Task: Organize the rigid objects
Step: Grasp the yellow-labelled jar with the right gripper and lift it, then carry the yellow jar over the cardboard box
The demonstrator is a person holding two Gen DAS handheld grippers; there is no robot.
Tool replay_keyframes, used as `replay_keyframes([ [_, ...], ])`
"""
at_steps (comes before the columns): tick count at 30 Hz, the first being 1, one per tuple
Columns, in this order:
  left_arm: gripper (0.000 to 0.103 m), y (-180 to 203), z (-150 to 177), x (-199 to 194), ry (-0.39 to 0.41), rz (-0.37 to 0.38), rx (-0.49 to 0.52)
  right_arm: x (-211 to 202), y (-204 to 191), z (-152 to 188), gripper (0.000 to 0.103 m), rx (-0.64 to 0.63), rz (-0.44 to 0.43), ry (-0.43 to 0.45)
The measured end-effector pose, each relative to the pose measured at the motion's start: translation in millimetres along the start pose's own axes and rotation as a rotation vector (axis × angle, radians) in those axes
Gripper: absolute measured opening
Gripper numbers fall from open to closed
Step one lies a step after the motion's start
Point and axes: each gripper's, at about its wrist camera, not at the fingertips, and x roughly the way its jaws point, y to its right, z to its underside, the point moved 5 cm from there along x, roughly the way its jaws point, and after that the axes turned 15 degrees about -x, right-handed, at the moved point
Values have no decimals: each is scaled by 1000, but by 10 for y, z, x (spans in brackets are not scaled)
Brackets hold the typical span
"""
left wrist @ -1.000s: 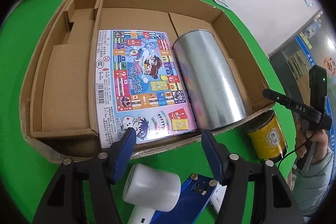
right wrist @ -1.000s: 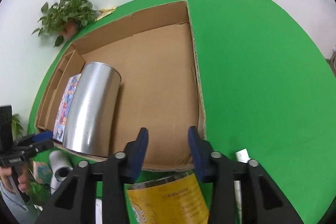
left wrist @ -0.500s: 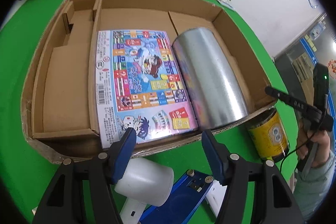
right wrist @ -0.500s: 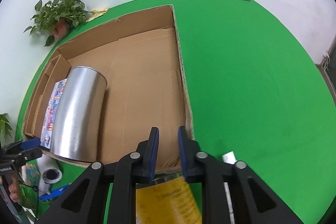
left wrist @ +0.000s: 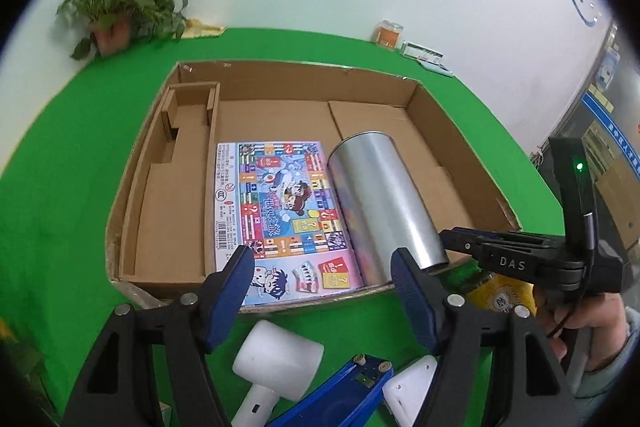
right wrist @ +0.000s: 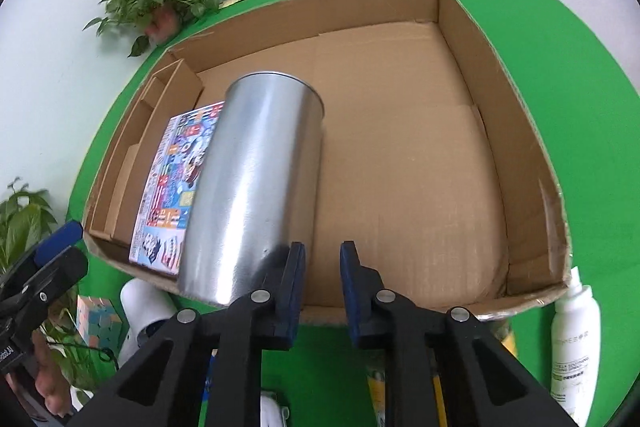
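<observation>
A cardboard box [left wrist: 460, 131] [right wrist: 516, 87] lies on the green table. In it a silver cylinder [left wrist: 380, 203] [right wrist: 256, 179] lies on its side beside a colourful flat game box [left wrist: 276, 211] [right wrist: 172, 175]. My left gripper [left wrist: 322, 279] is open and empty above a white hair dryer [left wrist: 276, 359] and a blue tool [left wrist: 344, 387] in front of the box. My right gripper [right wrist: 322, 275] hangs at the box's near edge with jaws narrowly apart and nothing visible between them. The yellow can [left wrist: 504, 297] sits below it; only slivers show in the right wrist view [right wrist: 376, 391].
A white spray bottle [right wrist: 572, 335] lies right of the box. A colourful cube [right wrist: 98, 323] sits near the hair dryer [right wrist: 140, 311]. Potted plants [left wrist: 120, 3] and small items [left wrist: 424, 51] stand at the table's far edge by the wall.
Both grippers rose and pulled back, tilting up toward the wall. The right jaws narrowed from wide open, and the yellow can dropped out from between them to below.
</observation>
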Motion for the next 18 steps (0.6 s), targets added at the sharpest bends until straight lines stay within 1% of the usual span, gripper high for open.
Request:
replay_keyframes([
  [1, 70, 13, 3, -29, 11, 1, 9, -59, -13, 23, 25, -3, -16, 13],
  [2, 70, 27, 20, -59, 29, -3, 17, -148, -15, 39, 42, -5, -19, 30],
  [3, 71, 29, 36, -92, 52, -26, 21, -286, 6, 76, 53, -9, -2, 67],
  [4, 71, 14, 42, -106, 73, -55, 20, -452, 41, 127, 73, -12, 22, 113],
  [5, 74, 6, 67, -145, 102, -101, 19, -586, 64, 185, 75, -15, 36, 146],
  [6, 77, 6, 100, -179, 127, -128, 20, -740, 95, 292, 74, -18, 47, 173],
  [7, 78, 12, 141, -202, 144, -138, 19, -868, 138, 407, 74, -25, 51, 191],
  [9, 79, 55, 224, -204, 148, -134, 8, -990, 230, 640, 74, -36, 58, 190],
  [11, 79, 105, 343, -183, 119, -98, -11, -946, 318, 839, 74, -45, 66, 136],
  [12, 79, 147, 415, -158, 94, -77, -19, -878, 412, 933, 74, -29, 48, 90],
  [13, 79, 193, 492, -134, 67, -58, -16, -779, 513, 1032, 74, 20, 28, 38],
  [14, 79, 255, 578, -94, 30, -37, -5, -764, 583, 1081, 73, 47, 10, 27],
  [15, 79, 324, 665, -47, -11, -18, 10, -757, 597, 1107, 72, 63, -14, 36],
  [16, 79, 379, 737, -15, -42, -3, 18, -771, 580, 1117, 72, 51, -7, 41],
  [18, 79, 462, 825, -2, -79, 35, 17, -793, 511, 1130, 71, 11, 16, 39],
])
